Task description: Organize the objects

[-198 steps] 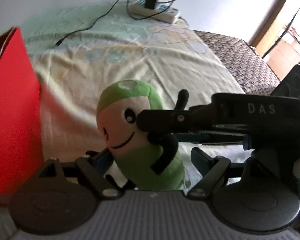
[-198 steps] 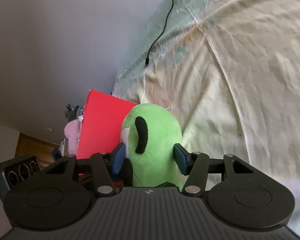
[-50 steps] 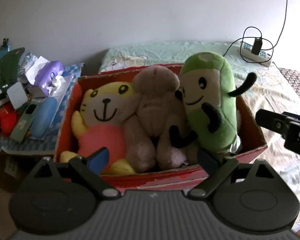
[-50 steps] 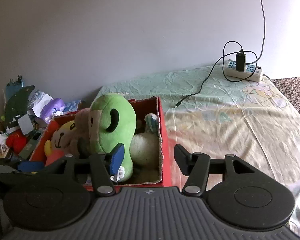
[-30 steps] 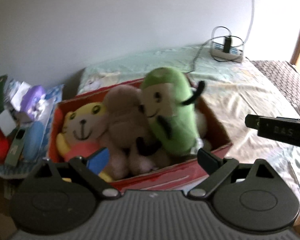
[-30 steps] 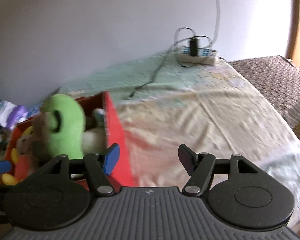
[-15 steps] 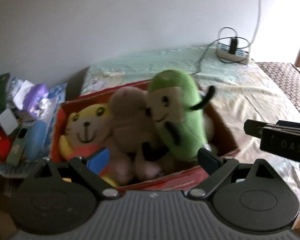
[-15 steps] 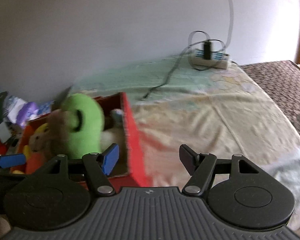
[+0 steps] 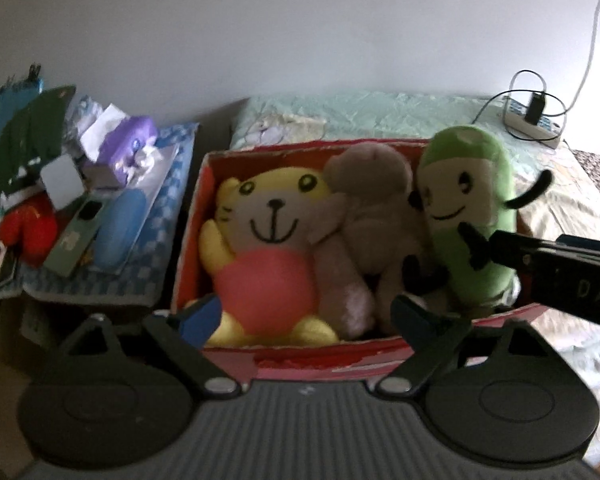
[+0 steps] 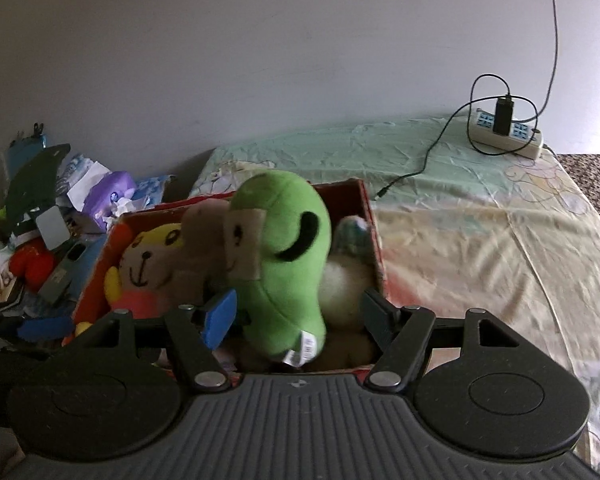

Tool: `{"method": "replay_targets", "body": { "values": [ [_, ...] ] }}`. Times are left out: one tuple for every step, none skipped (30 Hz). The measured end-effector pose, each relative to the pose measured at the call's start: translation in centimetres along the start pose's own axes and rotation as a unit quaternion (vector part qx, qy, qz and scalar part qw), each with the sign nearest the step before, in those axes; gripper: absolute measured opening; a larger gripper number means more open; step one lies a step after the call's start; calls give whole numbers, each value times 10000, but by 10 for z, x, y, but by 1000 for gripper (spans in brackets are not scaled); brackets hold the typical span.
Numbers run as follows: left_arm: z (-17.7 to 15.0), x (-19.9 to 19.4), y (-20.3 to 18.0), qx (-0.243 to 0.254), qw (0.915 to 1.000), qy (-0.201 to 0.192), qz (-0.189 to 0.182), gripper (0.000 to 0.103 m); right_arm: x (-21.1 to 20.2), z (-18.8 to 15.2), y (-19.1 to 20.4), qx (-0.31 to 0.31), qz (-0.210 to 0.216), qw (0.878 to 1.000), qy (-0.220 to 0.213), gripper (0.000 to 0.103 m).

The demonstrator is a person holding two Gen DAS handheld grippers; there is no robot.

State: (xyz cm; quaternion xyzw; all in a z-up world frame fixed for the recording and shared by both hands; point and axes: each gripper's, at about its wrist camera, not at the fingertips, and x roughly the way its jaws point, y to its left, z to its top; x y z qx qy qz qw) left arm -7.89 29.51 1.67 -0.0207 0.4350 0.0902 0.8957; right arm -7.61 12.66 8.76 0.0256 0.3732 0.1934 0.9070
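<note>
1. Nearly done, judging by the layout: green plush (image 9: 466,216) already upright in the red cardboard box (image 9: 340,356) at the bed's left edge, packed beside a brown plush (image 9: 374,216) and a yellow cat plush (image 9: 272,236).
2. Bedsheet (image 10: 480,240) bare of further toys; possibly nothing left but withdrawing.
3. Left gripper (image 9: 306,314) closing on nothing; right gripper (image 10: 300,314) released, jaws apart, gripping nothing.
4. Green plush: soft, bean-shaped, smiling beige face, thin black arms, white tag at base.
</note>
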Motion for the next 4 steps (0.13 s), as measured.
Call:
{"method": "replay_targets", "body": {
  "values": [
    [0,2,2,-26,10000,14,-2,87,0,0,1,-9,3,10000,-9,71],
    [0,3,4,-47,10000,25,0,87,1,1,2,-19,0,10000,-18,71],
    [0,4,5,-73,10000,42,13,87,1,1,3,-24,-4,10000,-22,71],
    [1,6,6,-100,9999,61,27,87,1,1,2,-14,-5,10000,-20,71]
  ]
}}
